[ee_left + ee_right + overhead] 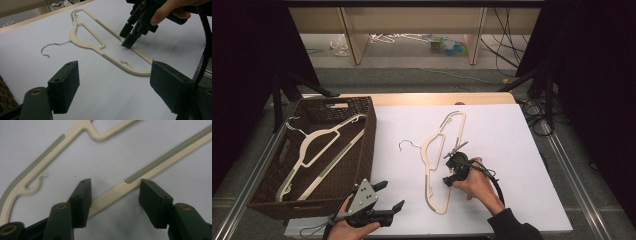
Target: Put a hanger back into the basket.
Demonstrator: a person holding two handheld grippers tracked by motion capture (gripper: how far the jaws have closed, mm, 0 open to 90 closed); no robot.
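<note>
1. At the far left of the white tabletop (pixel 512 150) sits a dark woven wicker basket (pixel 367 145) with one cream plastic clothes hanger (pixel 319 150) lying inside it.
2. Next, the left gripper (pixel 389 197) hovers near the front edge, jaws wide apart and empty.
3. Further right, a second cream plastic hanger with a metal hook (pixel 434 150) lies flat on the tabletop.
4. The right gripper (pixel 451 165) straddles its bottom bar, jaws partly closed around it, pads not yet pressing.
5. Risk: the thin, flat bar could slip or pivot out if the jaws close off-centre.
6. The right gripper view shows the gaps beside the bar (pixel 117 191); the left gripper view shows the whole hanger.
</note>
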